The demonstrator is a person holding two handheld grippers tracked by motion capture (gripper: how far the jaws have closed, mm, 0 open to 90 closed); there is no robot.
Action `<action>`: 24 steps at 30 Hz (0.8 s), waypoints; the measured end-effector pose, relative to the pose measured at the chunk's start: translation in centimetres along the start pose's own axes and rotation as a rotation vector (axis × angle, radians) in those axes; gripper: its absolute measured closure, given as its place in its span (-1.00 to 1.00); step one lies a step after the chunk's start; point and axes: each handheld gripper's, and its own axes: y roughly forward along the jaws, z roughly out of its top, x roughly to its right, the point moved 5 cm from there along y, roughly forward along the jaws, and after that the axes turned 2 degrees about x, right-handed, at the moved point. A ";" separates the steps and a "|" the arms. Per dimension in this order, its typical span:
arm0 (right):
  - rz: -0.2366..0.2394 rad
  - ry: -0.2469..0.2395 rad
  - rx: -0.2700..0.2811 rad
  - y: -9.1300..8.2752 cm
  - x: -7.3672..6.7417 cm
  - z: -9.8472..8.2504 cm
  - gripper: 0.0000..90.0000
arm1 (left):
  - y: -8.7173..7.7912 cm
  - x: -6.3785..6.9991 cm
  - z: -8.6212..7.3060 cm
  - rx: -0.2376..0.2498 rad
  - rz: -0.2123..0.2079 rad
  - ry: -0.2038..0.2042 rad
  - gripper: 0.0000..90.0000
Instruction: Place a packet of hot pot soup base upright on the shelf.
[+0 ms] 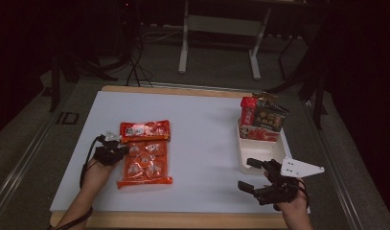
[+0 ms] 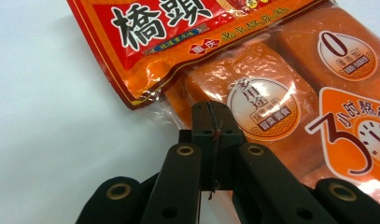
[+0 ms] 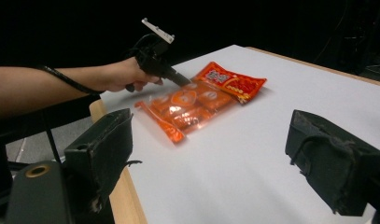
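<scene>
Setting: dim room, dark floor with metal frame legs (image 1: 185, 43) beyond the far edge; white counter (image 1: 202, 143) with a wooden rim.
Main item: orange packet (image 1: 144, 154) of wrapped blocks, clear film with a red printed header bearing large characters; lies flat on the left half of the counter, header end toward the far side.
Packet detail: in the left claw view the header corner and round white labels on the orange blocks are legible; a large numeral and a clock drawing sit at the right.
Left claw (image 1: 120, 150): jaws pressed together, closed on the packet's clear left edge; the tips meet just below the header corner, with the film caught between them.
Left hand (image 1: 94, 176): comes in from the near left edge, cable trailing from the claw along the forearm.
Right claw (image 1: 250, 174): jaws wide apart, nothing between them; hovers over bare counter near the right front corner, well apart from the packet, grey three-cornered plate on top.
Right hand (image 1: 292, 207): at the near right edge.
Bin: white tub (image 1: 245, 160) at the right edge of the counter, just beyond the right claw.
Bin contents: red packet (image 1: 248, 111) and dark packet (image 1: 270, 117) standing upright at the far end.
</scene>
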 end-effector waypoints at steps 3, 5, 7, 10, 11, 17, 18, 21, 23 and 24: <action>-0.003 0.000 0.000 -0.1 0.1 -0.1 -0.67 | 0.3 1.6 0.4 -0.009 -0.029 0.027 1.00; -0.002 0.001 0.000 -0.1 0.1 -0.1 -0.67 | 0.5 2.6 0.6 -0.014 -0.047 0.054 1.00; -0.003 -0.001 0.000 -0.1 0.1 -0.1 -0.67 | 0.7 3.4 0.7 -0.020 -0.067 0.061 1.00; -0.004 -0.002 0.001 -0.2 0.1 0.0 -0.67 | 1.0 4.9 1.0 -0.024 -0.099 0.090 1.00; -0.003 -0.001 0.002 -0.2 0.1 0.0 -0.67 | 1.1 5.5 1.1 -0.023 -0.115 0.087 1.00; -0.003 0.000 0.004 -0.3 0.1 -0.1 -0.67 | 1.4 7.6 1.3 -0.026 -0.153 0.117 1.00; -0.004 -0.001 0.003 -0.3 0.1 -0.1 -0.67 | 1.4 7.9 1.4 -0.025 -0.163 0.121 1.00; -0.004 0.002 0.005 -0.4 0.1 0.0 -0.67 | 1.5 8.7 1.5 -0.032 -0.180 0.133 1.00; -0.004 0.000 0.005 -0.4 0.1 -0.1 -0.67 | 1.6 9.2 1.6 -0.028 -0.195 0.135 1.00; -0.005 0.000 0.005 -0.4 0.1 -0.1 -0.67 | 1.6 9.5 1.6 -0.029 -0.201 0.141 1.00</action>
